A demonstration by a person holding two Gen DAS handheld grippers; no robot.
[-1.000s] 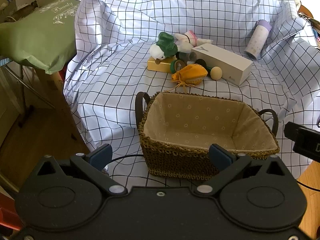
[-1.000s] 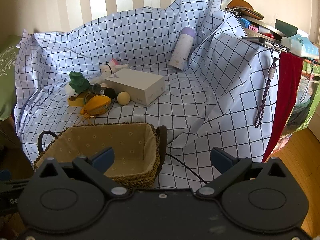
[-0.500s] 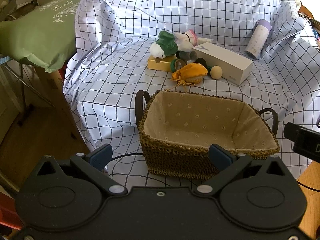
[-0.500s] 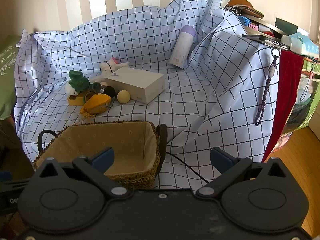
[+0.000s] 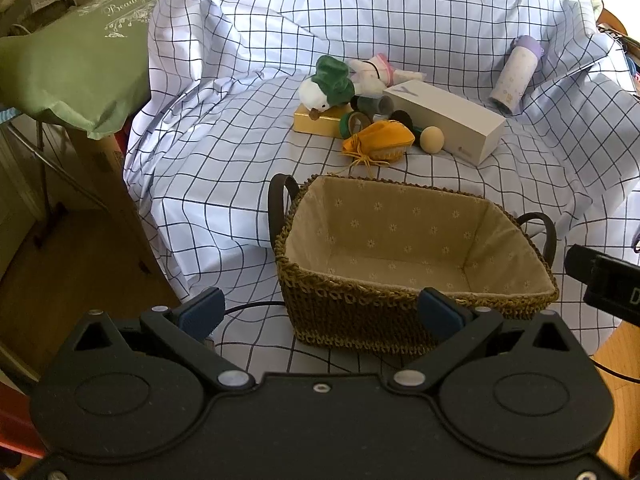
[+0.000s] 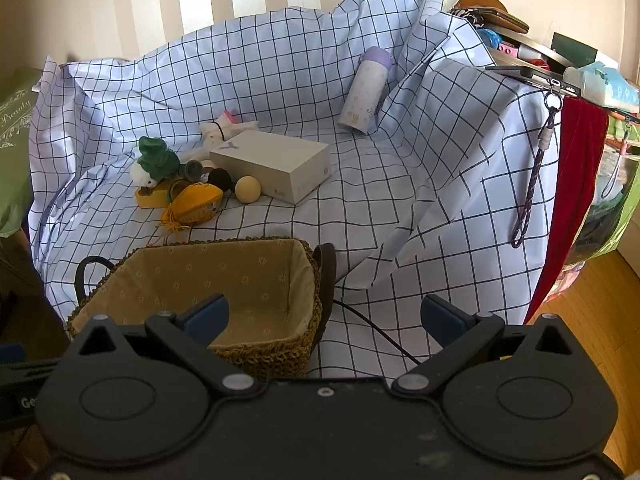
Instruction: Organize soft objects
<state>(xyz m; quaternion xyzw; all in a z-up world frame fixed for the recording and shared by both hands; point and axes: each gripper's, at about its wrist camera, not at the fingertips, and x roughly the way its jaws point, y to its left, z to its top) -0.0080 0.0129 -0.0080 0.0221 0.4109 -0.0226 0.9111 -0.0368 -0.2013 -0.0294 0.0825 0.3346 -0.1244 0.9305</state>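
Basket (image 5: 400, 280) empty, nothing sorted yet. Left gripper (image 5: 320, 312) and right gripper (image 6: 324, 316) both spread wide, holding nothing, hanging back at near edge. Soft stuff, green-hat plush (image 5: 326, 88) and orange pouch (image 5: 380, 140), piled beyond basket among boxes. Next, probably: reach over, pinch one gently

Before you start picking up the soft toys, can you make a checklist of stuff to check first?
1. Left gripper jaws open, nothing held: ok.
2. Right gripper jaws open, nothing held: ok.
3. Basket upright with nothing in it that I can see: ok.
4. Soft toys in plain sight: green-and-white plush, pink-and-white plush and yellow pouch lie behind the basket: ok.
5. Toys free to lift: green-and-white plush rests on the gold box, crowded by tape rolls: cannot tell.
6. Hard things kept apart: white box and wooden ball sit right against the pile: not ok.
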